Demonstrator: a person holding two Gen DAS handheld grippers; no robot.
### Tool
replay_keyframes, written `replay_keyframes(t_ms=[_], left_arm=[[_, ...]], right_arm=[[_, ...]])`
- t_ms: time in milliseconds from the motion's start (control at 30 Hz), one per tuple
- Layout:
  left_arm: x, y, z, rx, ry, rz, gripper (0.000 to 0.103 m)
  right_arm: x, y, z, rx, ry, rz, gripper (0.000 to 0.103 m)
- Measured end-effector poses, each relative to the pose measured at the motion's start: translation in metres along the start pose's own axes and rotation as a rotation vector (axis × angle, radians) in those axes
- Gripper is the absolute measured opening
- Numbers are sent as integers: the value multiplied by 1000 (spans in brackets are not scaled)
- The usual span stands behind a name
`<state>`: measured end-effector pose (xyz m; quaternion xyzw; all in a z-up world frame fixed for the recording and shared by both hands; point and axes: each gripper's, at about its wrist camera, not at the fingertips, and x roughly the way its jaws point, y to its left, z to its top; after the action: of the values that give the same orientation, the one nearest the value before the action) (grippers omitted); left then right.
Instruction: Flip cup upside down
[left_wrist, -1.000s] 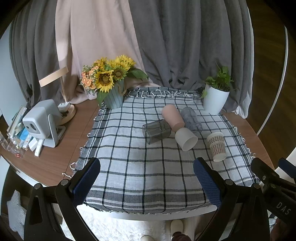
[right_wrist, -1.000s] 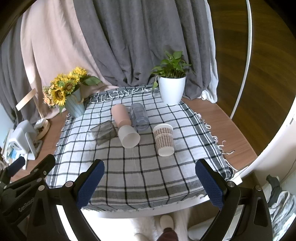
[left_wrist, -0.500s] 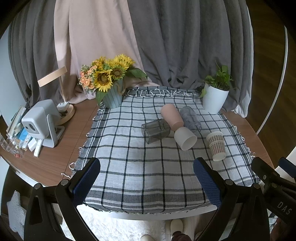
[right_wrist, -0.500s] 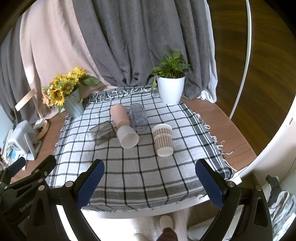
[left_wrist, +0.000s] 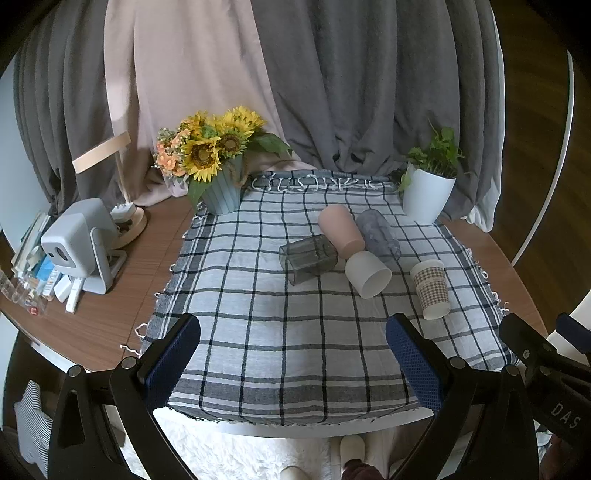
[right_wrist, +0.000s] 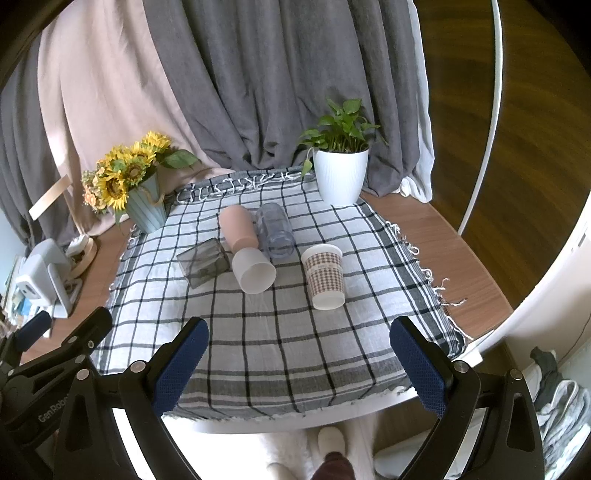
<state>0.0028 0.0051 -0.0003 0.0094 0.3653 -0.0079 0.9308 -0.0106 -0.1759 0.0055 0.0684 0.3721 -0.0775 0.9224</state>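
On my list, one checked paper cup (right_wrist: 325, 275) standing upright at the cloth's (right_wrist: 258, 332) near right, untouched, both my left gripper (left_wrist: 293, 363) and right gripper (right_wrist: 299, 363) splayed and empty (barely drifted in the last second), so flipping is unstarted.

Sunflower vase (left_wrist: 221, 192), potted plant (left_wrist: 428, 192) — perhaps a projector (left_wrist: 79, 240).

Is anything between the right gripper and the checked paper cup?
Nothing visible. Only bare checked tablecloth lies between the open right gripper and the upright checked paper cup. The white cup, lying on its side, sits left of that path.
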Motion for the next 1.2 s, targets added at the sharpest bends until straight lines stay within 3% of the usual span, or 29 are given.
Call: replay_keyframes(t_ms=[300, 500, 833, 1033, 1200], left_arm=[[17, -13, 6, -8, 46, 7, 103], [44, -21, 19, -5, 108, -12, 103], [99, -30, 40, 5, 209, 37, 103], [136, -29, 54, 61, 293, 4, 102], [174, -27, 69, 189, 353, -51, 102]], right_arm=[[6, -4, 2, -6, 18, 9, 99], [40, -15, 12, 3, 70, 42, 99], [102, -17, 39, 5, 182, 137, 99], [135, -17, 49, 51, 257, 115, 99], [154, -9, 51, 129, 299, 77, 99]])
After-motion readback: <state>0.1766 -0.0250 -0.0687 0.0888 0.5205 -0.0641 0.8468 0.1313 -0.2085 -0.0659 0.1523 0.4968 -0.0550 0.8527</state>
